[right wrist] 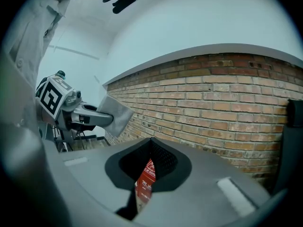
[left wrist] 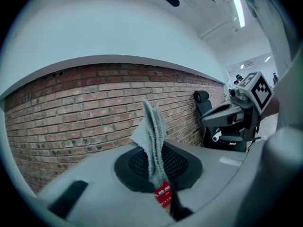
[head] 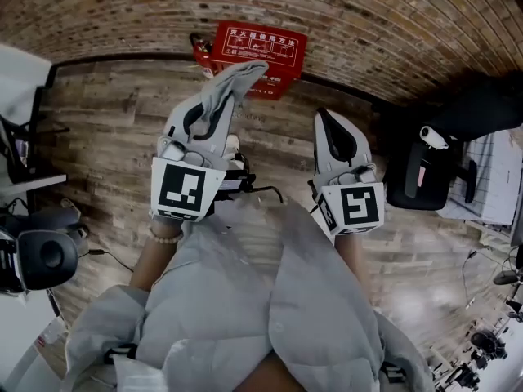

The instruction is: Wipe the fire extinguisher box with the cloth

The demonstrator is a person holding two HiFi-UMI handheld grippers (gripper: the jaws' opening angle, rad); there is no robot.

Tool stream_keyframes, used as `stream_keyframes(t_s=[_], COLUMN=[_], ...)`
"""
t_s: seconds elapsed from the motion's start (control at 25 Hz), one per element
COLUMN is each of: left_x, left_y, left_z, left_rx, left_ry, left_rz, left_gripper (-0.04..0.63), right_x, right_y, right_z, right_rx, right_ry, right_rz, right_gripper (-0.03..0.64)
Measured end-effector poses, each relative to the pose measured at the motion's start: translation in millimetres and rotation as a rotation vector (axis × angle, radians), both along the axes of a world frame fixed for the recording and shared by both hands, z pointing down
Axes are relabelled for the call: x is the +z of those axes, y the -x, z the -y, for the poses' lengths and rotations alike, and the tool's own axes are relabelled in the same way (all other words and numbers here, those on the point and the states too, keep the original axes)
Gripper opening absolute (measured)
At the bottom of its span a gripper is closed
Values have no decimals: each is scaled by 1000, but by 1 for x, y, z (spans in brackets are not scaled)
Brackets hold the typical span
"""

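1. Grey garment [head: 319, 300] of the person, nearest the camera, with both forearms reaching forward
2. Right gripper [head: 324, 123]: jaws drawn together to a narrow slit, nothing held. Its own view shows only a sliver of red box through the slit
3. Left gripper [head: 214, 104]: jaws clamped on the lower end of the cloth [head: 234, 78], which stands free beyond the tips, folded lengthwise and pointing toward the box
4. Likely fault: the jaws take only a small part of the cloth, so drag across the box may pull it out. The box appears to rest loose and, with the right gripper not bracing it, may slide under pressure
5. Wooden floor [head: 106, 137], lying between the grippers and the box
6. Fire extinguisher box [head: 260, 51] — red, at the foot of the brick wall [head: 368, 23], ahead of both grippers and not yet touched. Its long axis runs along the wall, slightly tilted in the head view, with the printed face turned up toward the person
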State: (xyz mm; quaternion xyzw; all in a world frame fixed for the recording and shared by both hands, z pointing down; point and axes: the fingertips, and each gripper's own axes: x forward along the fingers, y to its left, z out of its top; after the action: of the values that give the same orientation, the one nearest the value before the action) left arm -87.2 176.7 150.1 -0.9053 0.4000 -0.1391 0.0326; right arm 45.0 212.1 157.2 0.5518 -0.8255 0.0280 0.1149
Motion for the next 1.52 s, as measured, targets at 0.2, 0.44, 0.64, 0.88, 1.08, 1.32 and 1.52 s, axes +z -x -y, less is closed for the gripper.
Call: stream_keyframes(t_s=[0.2, 0.44, 0.64, 0.88, 1.08, 1.32, 1.52], left_x=[-6, -7, -10, -6, 2, 10, 18], left_y=[4, 10, 7, 4, 2, -9, -25], left_z=[60, 121, 154, 175, 182, 185, 188], left_rx=[25, 57, 107, 151, 173, 172, 179], left_ry=[8, 13, -10, 0, 17, 57, 80], left_rz=[-4, -5, 6, 1, 12, 14, 23], left_gripper=[12, 12, 11, 12, 12, 12, 12], right_x=[-7, -15, -17, -14, -6, 4, 9], right_y=[7, 16, 17, 22, 24, 12, 3], right_z=[59, 119, 149, 171, 176, 181, 188], right_rx=[14, 44, 76, 94, 106, 118, 96], right_ry=[11, -18, -22, -28, -6, 22, 35], right_rz=[-17, -11, -18, -15, -12, 13, 11], right_gripper=[8, 8, 8, 8, 8, 8, 8])
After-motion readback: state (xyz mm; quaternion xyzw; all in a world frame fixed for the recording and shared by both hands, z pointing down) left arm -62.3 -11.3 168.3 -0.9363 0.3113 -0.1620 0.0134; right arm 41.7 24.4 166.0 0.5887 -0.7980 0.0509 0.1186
